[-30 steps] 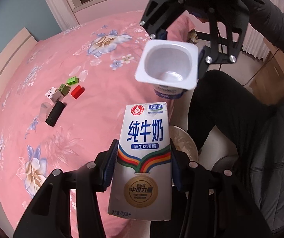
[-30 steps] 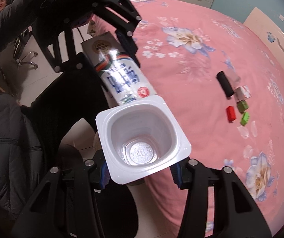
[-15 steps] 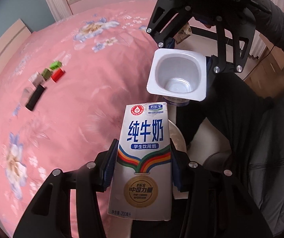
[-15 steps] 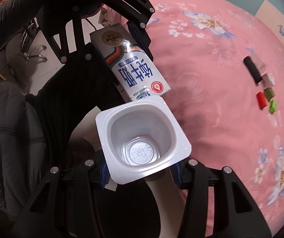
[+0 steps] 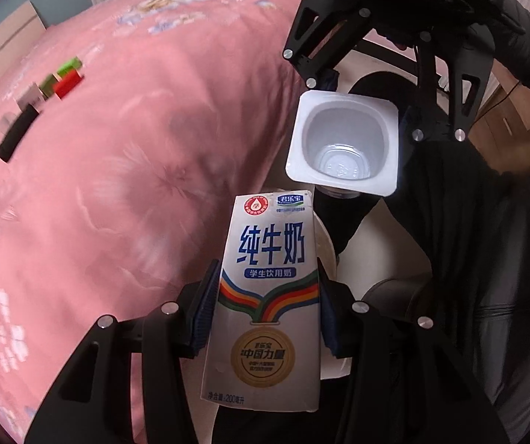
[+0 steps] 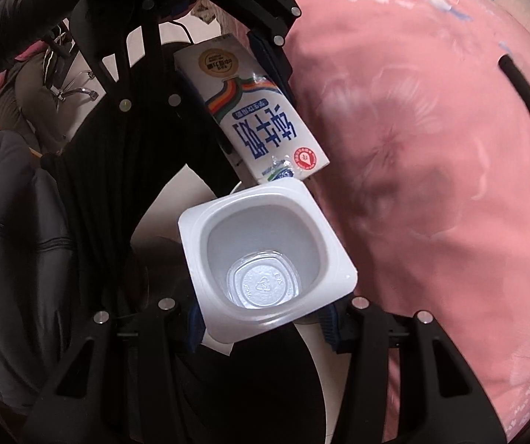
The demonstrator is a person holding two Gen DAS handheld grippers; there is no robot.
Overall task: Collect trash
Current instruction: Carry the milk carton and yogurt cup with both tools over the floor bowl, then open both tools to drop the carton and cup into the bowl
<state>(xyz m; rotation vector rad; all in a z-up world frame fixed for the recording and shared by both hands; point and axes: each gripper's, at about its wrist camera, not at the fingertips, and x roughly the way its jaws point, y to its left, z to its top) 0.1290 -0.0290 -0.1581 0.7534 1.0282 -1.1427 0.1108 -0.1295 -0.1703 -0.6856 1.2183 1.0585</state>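
My left gripper [image 5: 267,314] is shut on a white milk carton [image 5: 265,296] with blue Chinese print and rainbow stripes. It also shows in the right wrist view [image 6: 254,111], held by the left gripper [image 6: 228,74]. My right gripper [image 6: 263,320] is shut on an empty white yogurt cup [image 6: 265,259], its mouth facing the camera. In the left wrist view the cup [image 5: 342,148] hangs just beyond the carton's top, in the right gripper [image 5: 365,100]. Both are held off the pink bed's edge, above a white round bin rim [image 5: 329,251] partly hidden behind the carton.
The pink floral bed [image 5: 135,166] fills the left. Small items lie on it: a black block [image 5: 15,135], a red block [image 5: 67,85], a green block [image 5: 69,66]. The person's dark legs and jacket [image 5: 487,259] are on the right.
Both grippers have swung with their loads away from the bed toward its edge. The small blocks on the bed have slid toward the frame's side. The cup has come nearer the carton's top.
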